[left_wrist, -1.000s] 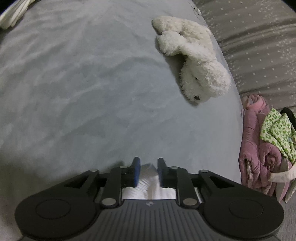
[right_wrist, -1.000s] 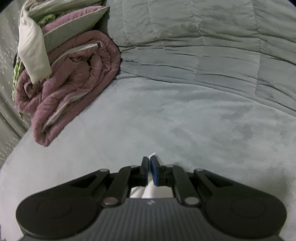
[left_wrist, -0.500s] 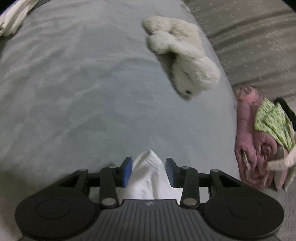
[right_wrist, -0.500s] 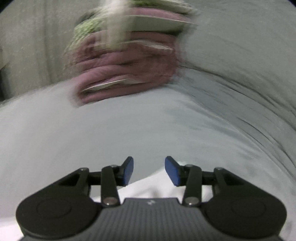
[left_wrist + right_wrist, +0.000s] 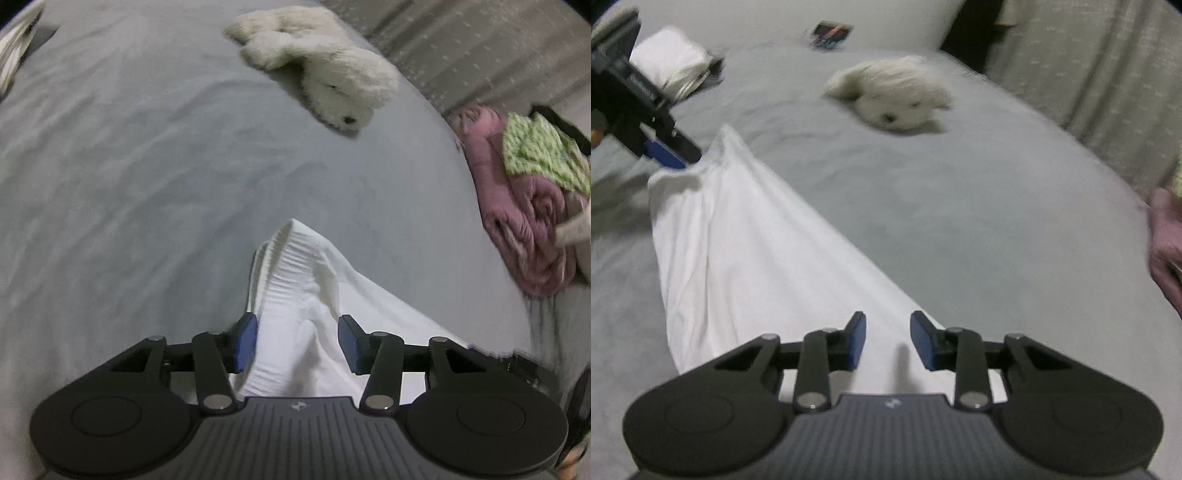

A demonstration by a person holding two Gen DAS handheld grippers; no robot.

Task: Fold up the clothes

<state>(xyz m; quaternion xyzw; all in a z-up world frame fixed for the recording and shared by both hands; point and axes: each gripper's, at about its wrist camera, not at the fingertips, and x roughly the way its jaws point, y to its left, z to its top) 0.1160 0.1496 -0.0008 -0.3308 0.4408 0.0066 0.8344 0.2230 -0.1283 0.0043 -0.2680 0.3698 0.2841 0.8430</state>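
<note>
The long white cloth garment (image 5: 750, 254) lies flat on the soft grey bed cover (image 5: 129, 192). L gripper (image 5: 297, 341) has just been opening; cloth sits loose between its wide fingers. R gripper (image 5: 888, 339) just closed a bit, fingers apart w/ cloth under them, not pinched.

- A grey bed cover (image 5: 155, 192), softly rumpled, fills most of both wrist views and carries everything.
- A white garment (image 5: 738, 243) lies stretched on it, running from the upper left to the lower centre of the right wrist view; its ribbed edge (image 5: 295, 258) shows at the lower centre of the left wrist view.
- A white plush toy (image 5: 332, 81) lies at the upper centre.
- A rolled pink blanket (image 5: 517, 206) sits at the right edge, with a green patterned cloth (image 5: 535, 151) on top.
- A folded white pile (image 5: 670, 61) rests at the upper left of the right wrist view.
</note>
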